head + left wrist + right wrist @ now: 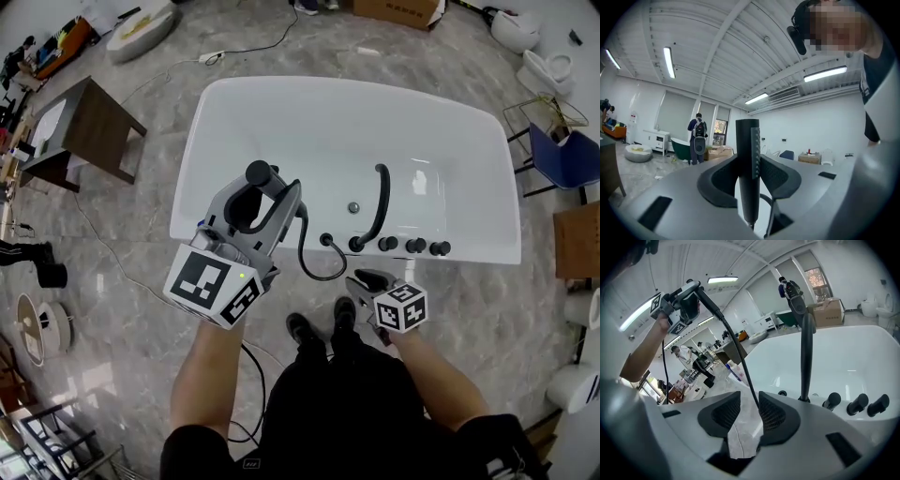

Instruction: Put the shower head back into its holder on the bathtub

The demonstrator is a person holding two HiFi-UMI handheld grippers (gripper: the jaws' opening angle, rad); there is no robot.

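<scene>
The left gripper (262,202) holds the shower head (258,175) standing up; its holder (327,240) is down to the right, nearer the open right gripper (367,279)

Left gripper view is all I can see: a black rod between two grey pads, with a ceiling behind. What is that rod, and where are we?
Observer: It is a shower head, clamped in the left tool and held up over the near edge of a white bathtub.
Operator: Is it attached to anything?
Observer: Yes. A thin black hose loops from it down to the tub's near rim.
Operator: And the person's other hand?
Observer: The right tool is open, down by that rim, and the hose passes between its pads.
</scene>
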